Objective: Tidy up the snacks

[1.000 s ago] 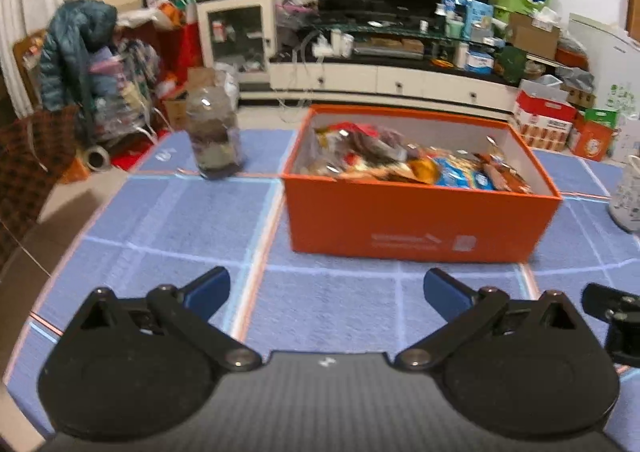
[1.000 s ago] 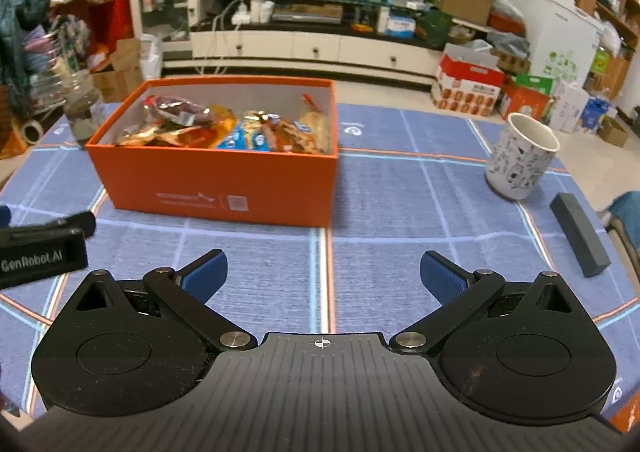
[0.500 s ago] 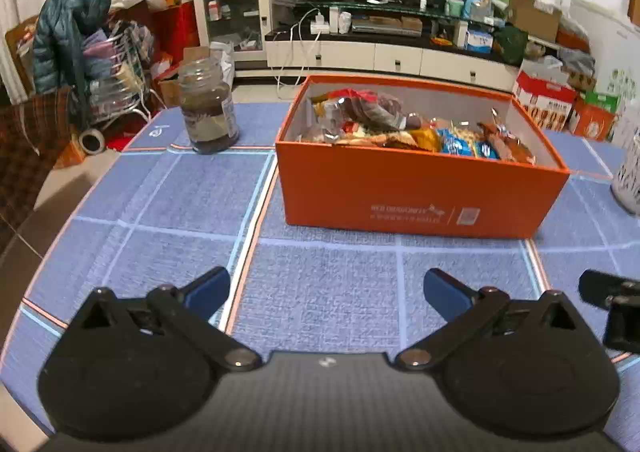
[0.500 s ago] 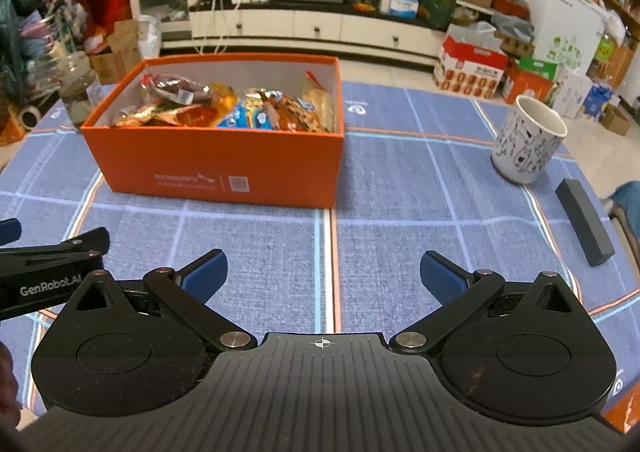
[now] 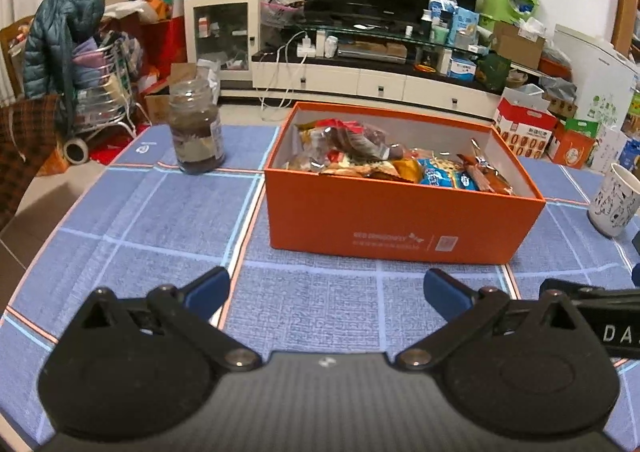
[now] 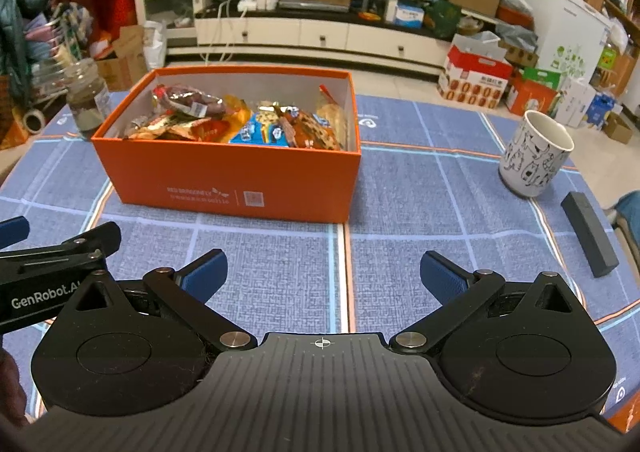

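Two claws hover low over the blue-checked surface (image 6: 420, 187), the left claw (image 5: 326, 288) and the right claw (image 6: 322, 272) both spread wide and pinching nothing. The snacks (image 6: 248, 123) lie heaped in the orange box (image 6: 240, 187), which sits on the surface ahead of both claws; no packet is outside it that I can see. The wrappers overlap and look slick, so a pinch into the pile could catch two packets together or slide off crinkled foil. Pushing down could crush the biscuits. A glass jar (image 5: 196, 131) stands just beside the box's left end and a mug (image 6: 534, 153) well to its right; a wide swing by either arm could tip them.
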A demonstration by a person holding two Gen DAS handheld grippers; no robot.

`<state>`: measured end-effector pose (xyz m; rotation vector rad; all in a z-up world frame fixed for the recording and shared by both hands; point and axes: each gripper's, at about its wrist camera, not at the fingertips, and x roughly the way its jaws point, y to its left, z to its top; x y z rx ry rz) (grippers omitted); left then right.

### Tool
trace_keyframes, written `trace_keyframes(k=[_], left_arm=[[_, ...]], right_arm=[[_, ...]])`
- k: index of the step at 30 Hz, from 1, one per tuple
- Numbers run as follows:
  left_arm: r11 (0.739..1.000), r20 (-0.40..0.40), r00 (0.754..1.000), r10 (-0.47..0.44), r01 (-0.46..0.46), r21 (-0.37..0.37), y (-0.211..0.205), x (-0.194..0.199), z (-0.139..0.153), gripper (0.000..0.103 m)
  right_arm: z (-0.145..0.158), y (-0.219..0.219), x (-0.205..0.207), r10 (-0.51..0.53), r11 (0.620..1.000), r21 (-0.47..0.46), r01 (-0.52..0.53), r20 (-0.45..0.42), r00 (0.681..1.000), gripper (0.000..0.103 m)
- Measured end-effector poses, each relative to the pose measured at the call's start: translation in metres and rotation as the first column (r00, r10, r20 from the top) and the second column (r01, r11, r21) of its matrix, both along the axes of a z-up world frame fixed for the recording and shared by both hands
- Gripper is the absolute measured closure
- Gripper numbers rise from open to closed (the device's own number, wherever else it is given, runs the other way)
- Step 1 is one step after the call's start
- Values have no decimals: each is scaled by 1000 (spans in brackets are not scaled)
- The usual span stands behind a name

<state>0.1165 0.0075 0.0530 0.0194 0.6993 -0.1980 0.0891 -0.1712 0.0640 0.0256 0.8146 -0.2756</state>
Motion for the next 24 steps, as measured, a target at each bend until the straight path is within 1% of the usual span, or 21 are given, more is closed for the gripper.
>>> trace_keyframes(k=[4, 7, 9, 11, 12, 16, 19, 21, 24], left_arm=[[1000, -9, 1000, -3, 3, -24, 2, 1, -1, 1], [1000, 17, 1000, -24, 24, -16, 3, -2, -1, 1], [1000, 25, 1000, -10, 11, -6, 1, -5, -1, 1], [1000, 60, 998, 3, -4, 19, 0, -10, 1, 1], [1000, 61, 998, 8, -10, 28, -1, -10, 1, 1], [999, 33, 999, 24, -24, 23, 1, -9, -1, 1], [999, 2, 1000, 9, -9, 32, 2, -7, -3, 1], [999, 8, 1000, 4, -4, 41, 0, -9, -4, 1], [998, 30, 999, 23, -25, 63, -2, -9, -3, 1]], right_arm=[[1, 1, 0, -4, 1000, 0, 4, 8, 1000, 7], [1, -1, 0, -9, 1000, 3, 9, 15, 1000, 7], [1, -1, 0, -9, 1000, 5, 9, 17, 1000, 7], [1, 0, 0, -6, 1000, 6, 6, 18, 1000, 7], [0, -1, -1, -5, 1000, 7, 5, 18, 1000, 7], [0, 1, -2, 3, 1000, 6, -3, 17, 1000, 7], [-1, 2, -2, 5, 1000, 3, -5, 15, 1000, 7], [-1, 0, -2, 3, 1000, 6, -4, 16, 1000, 7], [-1, 0, -3, 4, 1000, 6, -4, 16, 1000, 7]])
